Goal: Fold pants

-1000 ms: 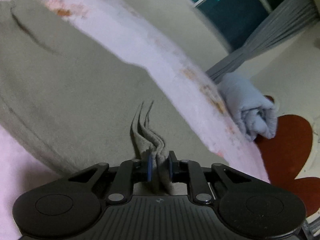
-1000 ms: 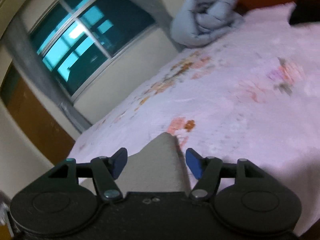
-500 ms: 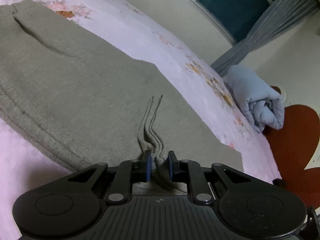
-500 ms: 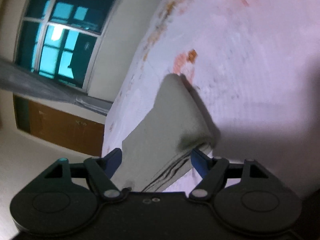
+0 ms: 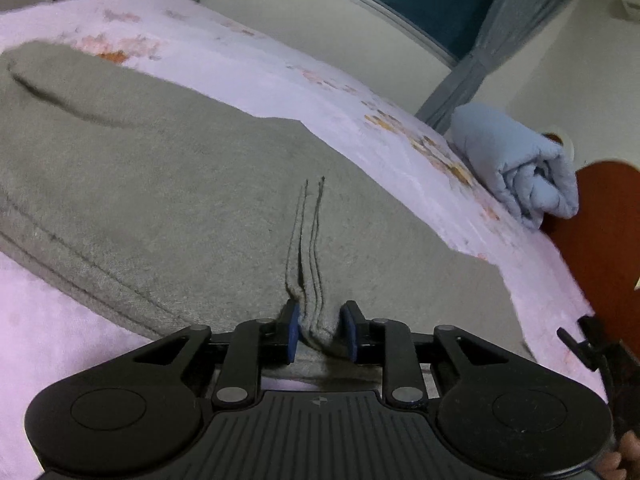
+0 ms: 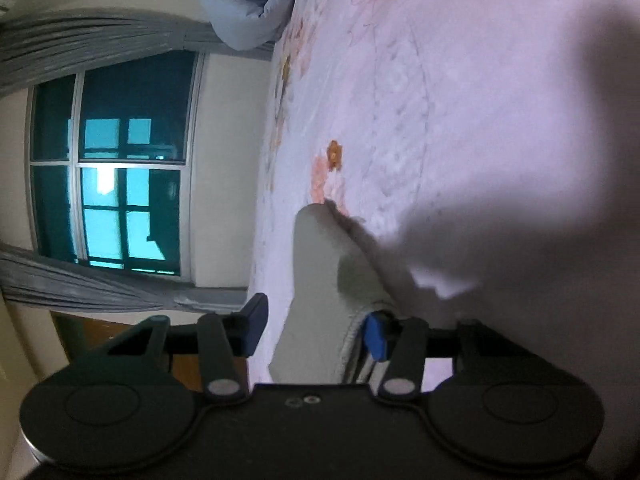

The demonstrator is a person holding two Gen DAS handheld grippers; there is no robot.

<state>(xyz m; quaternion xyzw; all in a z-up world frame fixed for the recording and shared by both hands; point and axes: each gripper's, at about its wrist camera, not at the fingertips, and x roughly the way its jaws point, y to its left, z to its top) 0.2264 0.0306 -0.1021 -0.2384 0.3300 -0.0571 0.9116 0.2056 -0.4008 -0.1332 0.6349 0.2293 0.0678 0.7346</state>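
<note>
From the left wrist view the whole spread of the pants (image 5: 168,184) shows: grey-green fleece, soft and nappy, lying flat across the bed (image 5: 248,68) with a stitched hem running along the near edge and a shallow curved crease at the far left. The left hand-held gripper (image 5: 319,334) sits at the fabric's near edge, its blue pads narrowly apart and its jaws opening, a pinched ridge of cloth standing between them with two thin fold lines running away from it. Further right, a rolled pale-blue quilt (image 5: 520,176) rests at the bed's far end against a reddish-brown headboard (image 5: 608,216).

The right wrist view is rolled sideways and gives what the other lacks: the window (image 6: 116,176) with grey curtains (image 6: 80,44), and a stacked corner of the pants (image 6: 320,280) seen edge-on, its layers visible as thin lines. The right hand-held gripper (image 6: 316,332) straddles that corner at medium width, jaws closing; the right pad touches the layered edge, the left pad stands clear. The bedsheet is pale pink with orange flower prints.
</note>
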